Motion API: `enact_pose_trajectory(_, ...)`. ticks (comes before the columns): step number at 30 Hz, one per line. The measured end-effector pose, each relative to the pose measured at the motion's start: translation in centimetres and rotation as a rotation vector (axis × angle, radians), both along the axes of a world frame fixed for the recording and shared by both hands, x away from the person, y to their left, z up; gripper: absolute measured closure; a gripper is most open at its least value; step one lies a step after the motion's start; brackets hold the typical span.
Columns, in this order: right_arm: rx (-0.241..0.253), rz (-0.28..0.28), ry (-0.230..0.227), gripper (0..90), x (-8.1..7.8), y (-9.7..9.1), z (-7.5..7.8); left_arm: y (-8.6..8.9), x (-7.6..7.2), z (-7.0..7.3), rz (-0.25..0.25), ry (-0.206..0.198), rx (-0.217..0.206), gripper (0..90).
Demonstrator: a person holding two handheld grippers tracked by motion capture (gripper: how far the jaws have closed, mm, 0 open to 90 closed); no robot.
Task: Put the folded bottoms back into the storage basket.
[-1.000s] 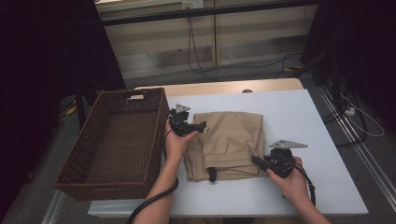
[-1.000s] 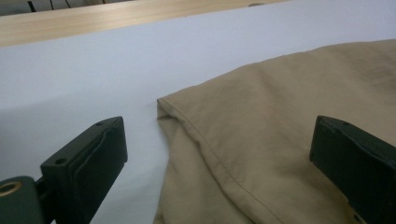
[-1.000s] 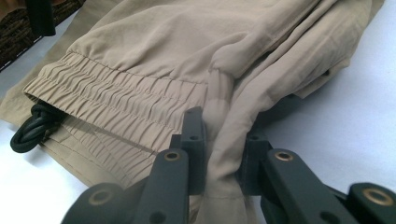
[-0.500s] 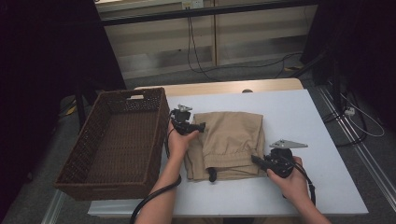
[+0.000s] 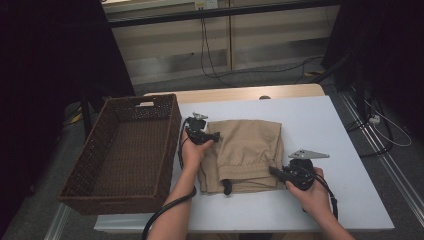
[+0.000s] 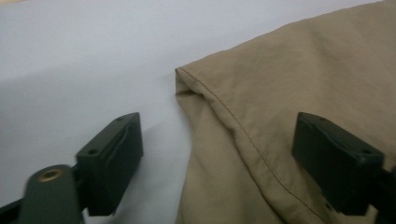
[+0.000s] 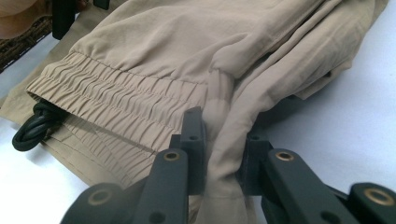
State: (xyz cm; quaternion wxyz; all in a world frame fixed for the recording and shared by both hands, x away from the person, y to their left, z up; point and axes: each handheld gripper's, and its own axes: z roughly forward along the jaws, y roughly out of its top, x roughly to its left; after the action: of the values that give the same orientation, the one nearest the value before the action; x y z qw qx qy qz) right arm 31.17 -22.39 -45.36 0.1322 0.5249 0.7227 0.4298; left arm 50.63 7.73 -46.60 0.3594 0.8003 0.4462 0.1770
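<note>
The high view is dim overall: the white table [image 5: 320, 125] catches soft light from above while the room to left and right falls into near black. The wicker basket [image 5: 120, 150] by the table's left edge reads dark, its weave barely resolved. Shadows are faint and short. In the left gripper view the near black jaws are soft and out of focus, and the table shades to grey at the left. The right gripper view is brighter and sharper; the beige trousers [image 7: 187, 60] show crisp gathers, with a deep shadow under their right fold.
</note>
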Motion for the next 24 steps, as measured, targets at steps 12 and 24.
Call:
enact_pose_trajectory(12, -0.01, 0.003, -0.008, 77.0, 0.0, 0.1, 0.0, -1.9, -0.6, 1.4, -0.046, 0.131, -0.03, 82.6)
enact_pose_trajectory(24, 0.001, 0.011, -0.046, 77.2, -0.3, 0.2, 0.7, -1.1, -0.1, 5.0, -0.019, 0.253, -0.045, 85.8)
